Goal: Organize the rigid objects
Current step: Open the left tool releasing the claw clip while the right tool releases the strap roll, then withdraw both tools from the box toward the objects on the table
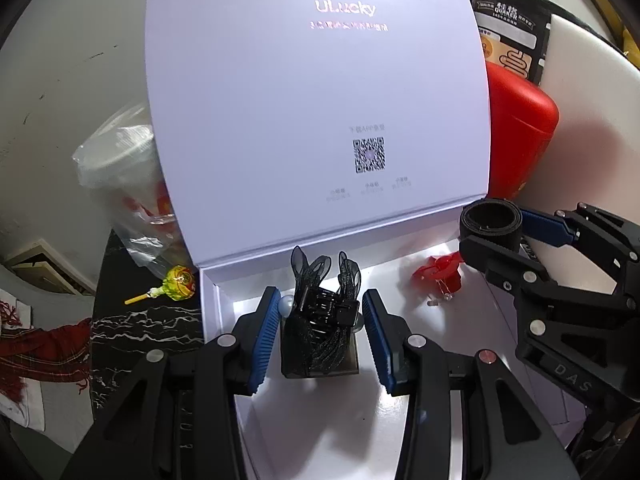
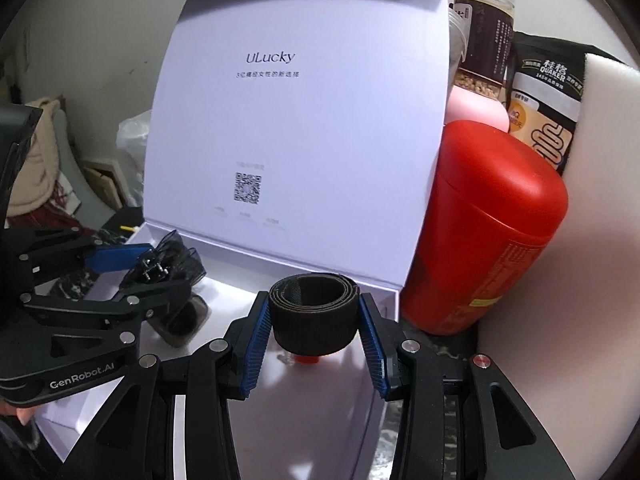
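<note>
Lowering two items into the open white gift box [image 1: 224,280]: left hand-held gripper [image 1: 320,320] clamped on a black hair clip with mesh bow [image 1: 320,308], right hand-held gripper [image 2: 316,320] clamped on a rolled black hook-and-loop strap [image 2: 314,312]. Both over the box floor; probably next, setting down clear of the red trinket [image 1: 438,274], then opening.

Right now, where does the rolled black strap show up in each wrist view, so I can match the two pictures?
Left wrist view: the rolled black strap sits at the right edge, held by the right gripper, above the open white box.
Right wrist view: the strap is centre-bottom, clamped between the blue pads.
Shared landmark: the raised box lid's QR code.
</note>
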`<move>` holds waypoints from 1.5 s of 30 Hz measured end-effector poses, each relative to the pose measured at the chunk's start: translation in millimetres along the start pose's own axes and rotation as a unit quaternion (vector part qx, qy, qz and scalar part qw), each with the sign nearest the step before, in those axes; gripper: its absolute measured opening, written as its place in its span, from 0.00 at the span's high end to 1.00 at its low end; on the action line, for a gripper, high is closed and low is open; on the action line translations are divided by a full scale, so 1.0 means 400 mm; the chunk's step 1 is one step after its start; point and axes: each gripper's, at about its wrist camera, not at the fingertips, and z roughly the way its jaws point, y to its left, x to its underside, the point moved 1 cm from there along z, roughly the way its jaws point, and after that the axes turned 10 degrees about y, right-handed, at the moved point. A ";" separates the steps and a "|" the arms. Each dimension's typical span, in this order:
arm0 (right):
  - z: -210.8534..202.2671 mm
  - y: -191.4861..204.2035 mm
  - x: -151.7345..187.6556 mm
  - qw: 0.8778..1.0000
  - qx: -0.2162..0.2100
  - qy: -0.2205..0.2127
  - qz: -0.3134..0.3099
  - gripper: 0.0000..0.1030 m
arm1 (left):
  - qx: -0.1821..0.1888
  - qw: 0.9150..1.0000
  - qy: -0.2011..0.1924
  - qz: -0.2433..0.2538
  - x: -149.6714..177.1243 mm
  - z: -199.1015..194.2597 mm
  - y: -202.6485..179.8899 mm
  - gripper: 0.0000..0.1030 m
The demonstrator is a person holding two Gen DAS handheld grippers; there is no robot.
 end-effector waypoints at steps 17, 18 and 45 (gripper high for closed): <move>0.001 -0.013 0.009 0.999 0.023 0.012 0.024 0.37 | -0.028 0.999 -0.016 -0.011 0.003 -0.033 0.007 0.21; -0.007 -0.021 0.013 0.999 0.024 0.012 0.026 0.37 | -0.032 0.999 -0.021 -0.008 0.005 -0.040 0.003 0.21; -0.265 -0.005 0.041 0.997 0.051 -0.043 0.024 0.36 | -0.021 0.997 -0.071 -0.026 0.055 -0.268 0.005 0.21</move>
